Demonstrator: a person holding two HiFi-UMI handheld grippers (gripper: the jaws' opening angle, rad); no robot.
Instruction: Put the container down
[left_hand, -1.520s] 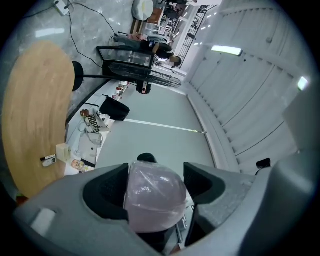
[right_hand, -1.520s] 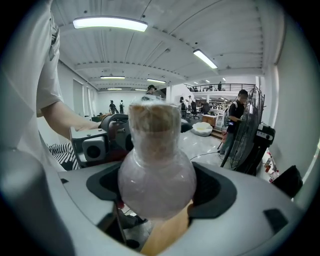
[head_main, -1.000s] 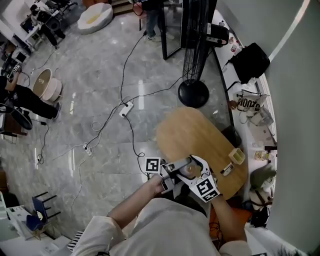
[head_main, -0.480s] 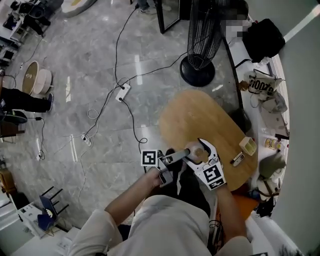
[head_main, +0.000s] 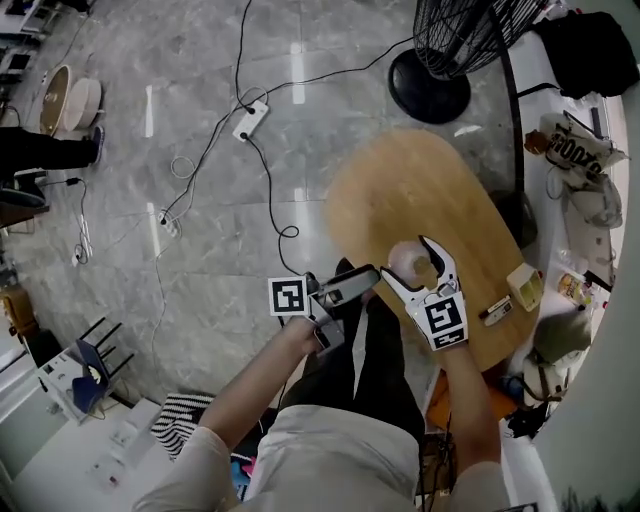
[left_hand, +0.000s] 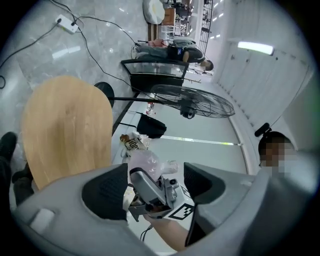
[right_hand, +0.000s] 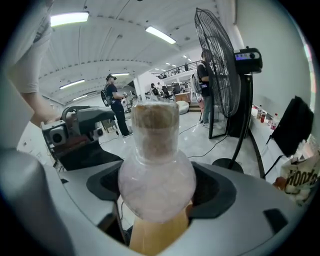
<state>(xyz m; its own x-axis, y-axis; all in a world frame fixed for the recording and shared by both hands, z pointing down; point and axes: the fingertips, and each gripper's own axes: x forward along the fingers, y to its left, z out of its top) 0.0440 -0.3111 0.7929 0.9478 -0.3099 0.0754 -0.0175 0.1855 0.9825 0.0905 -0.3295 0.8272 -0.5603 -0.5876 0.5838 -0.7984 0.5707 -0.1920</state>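
Look: container (right_hand: 156, 172) with a round, frosted, pinkish-clear bulb and a wide straight neck that looks brownish inside.
Pose: upright, neck uppermost in the right gripper view.
Hold: bulb clamped between the two jaws of the right hand-held gripper (right_hand: 156, 189).
Place: centre right of the head view, over the near edge of the wooden desk (head_main: 420, 190); whether it touches the desk cannot be told.
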